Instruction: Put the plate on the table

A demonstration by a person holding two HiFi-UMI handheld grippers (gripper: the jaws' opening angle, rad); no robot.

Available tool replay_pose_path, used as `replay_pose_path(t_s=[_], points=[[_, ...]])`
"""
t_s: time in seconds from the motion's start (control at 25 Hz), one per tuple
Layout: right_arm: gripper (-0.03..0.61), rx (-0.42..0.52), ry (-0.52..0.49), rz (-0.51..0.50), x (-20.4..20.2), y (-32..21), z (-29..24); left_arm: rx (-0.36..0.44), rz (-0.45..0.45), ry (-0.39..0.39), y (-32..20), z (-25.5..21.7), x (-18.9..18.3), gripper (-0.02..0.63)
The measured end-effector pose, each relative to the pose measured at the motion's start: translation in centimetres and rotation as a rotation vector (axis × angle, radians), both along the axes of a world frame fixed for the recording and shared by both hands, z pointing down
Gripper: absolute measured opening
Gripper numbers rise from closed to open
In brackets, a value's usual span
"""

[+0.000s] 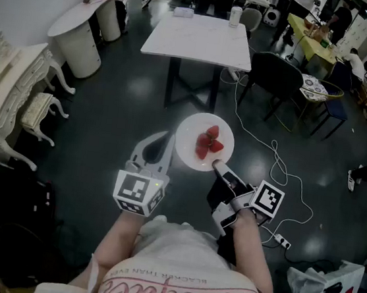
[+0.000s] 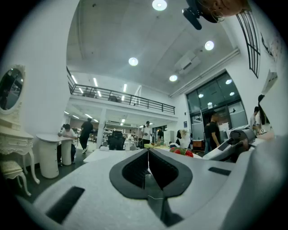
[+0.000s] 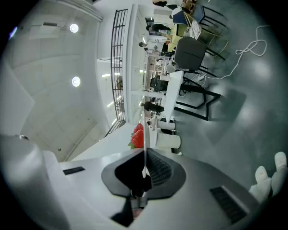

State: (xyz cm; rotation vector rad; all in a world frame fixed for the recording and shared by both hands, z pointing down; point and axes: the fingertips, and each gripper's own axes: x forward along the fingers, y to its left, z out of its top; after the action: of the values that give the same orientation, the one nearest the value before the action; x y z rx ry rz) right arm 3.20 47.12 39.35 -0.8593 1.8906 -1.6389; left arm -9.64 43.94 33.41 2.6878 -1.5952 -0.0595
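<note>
Right gripper [image 1: 218, 168] is our working tool: its jaws are clamped on the near rim of the plate [image 1: 188, 136]. We hold the plate level above the dark floor [image 1: 122, 102], with strawberries [image 1: 208, 142] heaped near its middle. In the right gripper view that rim shows as a thin white edge running straight between the jaws. Left gripper [image 1: 162, 141] sits just left of the plate with its jaws pressed together on nothing. As far as we can tell it is not touching the plate.

What matters now is the white table [image 1: 203, 42], which lies straight ahead on the far side of the plate. It is well apart from the plate, with open floor between. The plate juts forward from the right gripper toward it. We judge the next move to be a forward reach by the right arm. The plate must stay flat so the berries do not roll, then come down on the table's near part.
</note>
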Motion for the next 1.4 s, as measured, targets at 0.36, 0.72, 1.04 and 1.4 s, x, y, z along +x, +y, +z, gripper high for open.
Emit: replay_pose_path(t_s=[0.36,0.72,1.04,1.4], points=[[0.011,-0.001,-0.009,-0.015,0.7,0.0,0.6,-0.002,-0.017,-0.012,0.7,0.6,0.8,0.006],[0.011,-0.005,-0.010,-0.041,1.1,-0.9,1.9,-0.004,-0.044,-0.029,0.1,1.8,1.0,0.006],[0.011,-0.026,-0.010,-0.028,3.1,-5.3,3.4,-0.012,-0.049,-0.024,-4.7,2.9,2.6,0.006],[0.011,-0.049,-0.001,-0.012,2.9,-16.8,3.6,-0.046,-0.035,-0.014,-16.8,3.6,2.5,0.006]])
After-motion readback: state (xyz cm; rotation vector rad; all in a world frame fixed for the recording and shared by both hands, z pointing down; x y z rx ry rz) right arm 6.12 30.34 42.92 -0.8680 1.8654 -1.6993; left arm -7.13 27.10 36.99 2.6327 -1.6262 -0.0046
